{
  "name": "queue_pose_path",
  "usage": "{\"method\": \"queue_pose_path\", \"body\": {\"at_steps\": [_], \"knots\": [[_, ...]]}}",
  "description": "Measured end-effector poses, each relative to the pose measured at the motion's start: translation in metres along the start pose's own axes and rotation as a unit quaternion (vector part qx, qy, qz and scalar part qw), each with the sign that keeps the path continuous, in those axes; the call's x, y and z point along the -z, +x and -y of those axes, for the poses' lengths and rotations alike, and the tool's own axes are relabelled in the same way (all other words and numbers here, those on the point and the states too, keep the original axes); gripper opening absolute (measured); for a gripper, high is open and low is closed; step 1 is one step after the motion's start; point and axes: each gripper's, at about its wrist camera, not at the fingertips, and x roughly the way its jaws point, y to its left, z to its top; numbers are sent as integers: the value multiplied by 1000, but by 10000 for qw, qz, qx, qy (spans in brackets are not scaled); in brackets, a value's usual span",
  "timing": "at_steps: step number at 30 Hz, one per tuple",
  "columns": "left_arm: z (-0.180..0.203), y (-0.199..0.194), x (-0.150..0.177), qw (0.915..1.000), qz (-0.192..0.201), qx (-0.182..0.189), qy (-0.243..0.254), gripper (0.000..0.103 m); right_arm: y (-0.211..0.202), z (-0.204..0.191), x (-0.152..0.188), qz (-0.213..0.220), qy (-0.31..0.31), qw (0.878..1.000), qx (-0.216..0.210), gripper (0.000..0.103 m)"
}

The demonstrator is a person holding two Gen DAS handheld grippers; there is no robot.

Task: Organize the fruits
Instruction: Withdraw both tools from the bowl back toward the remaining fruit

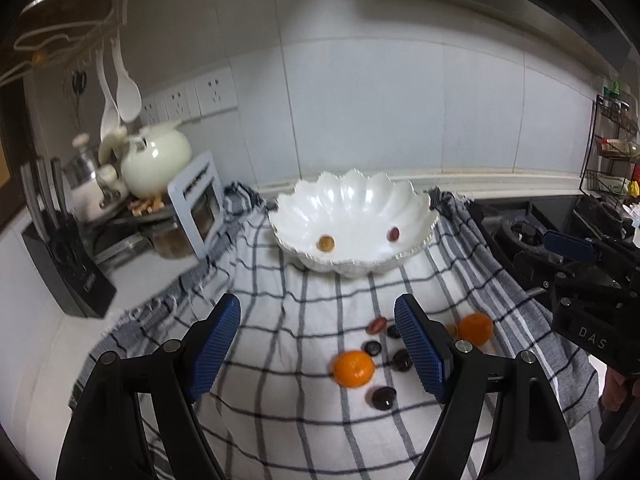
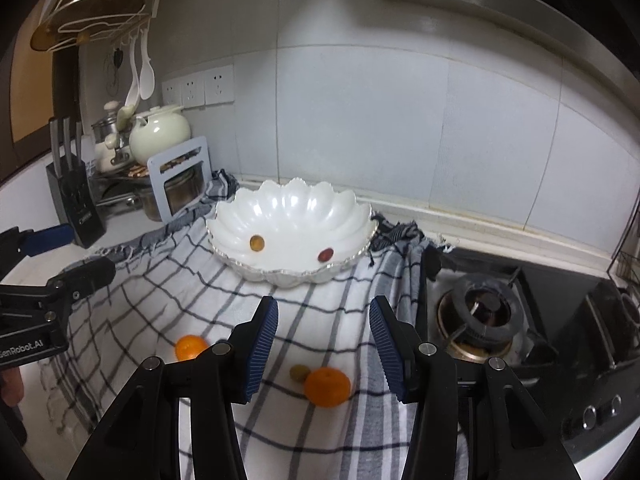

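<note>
Short of the scalloped white bowl [image 1: 352,216], which already holds two small fruits, mandarins and dark grapes [image 1: 386,398] lie loose on the checked cloth [image 1: 280,320] — both the left gripper [image 1: 318,354] and the right gripper [image 2: 324,348] hover spread and empty, likely lining up picks; one mandarin [image 2: 327,387] sits between the right gripper's fingers.

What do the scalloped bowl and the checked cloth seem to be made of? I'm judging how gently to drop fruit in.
Scalloped bowl: looks like glazed ceramic or pearly glass, hard and glossy, with bright highlights on its fluted walls; plastic cannot be ruled out.
Checked cloth: woven fabric, probably cotton, matte, with wrinkles and frayed fringe at its edges.
</note>
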Motion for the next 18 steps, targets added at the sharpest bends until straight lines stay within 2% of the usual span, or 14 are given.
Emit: {"method": "queue_pose_path", "body": {"at_steps": [9, 18], "knots": [[3, 27, 25, 9984, -533, 167, -53, 79, 18, 2, 25, -399, 115, 9991, -94, 49], [4, 51, 39, 9955, -890, 319, -116, 79, 36, 1, 40, -694, 194, 9973, -113, 49]]}}
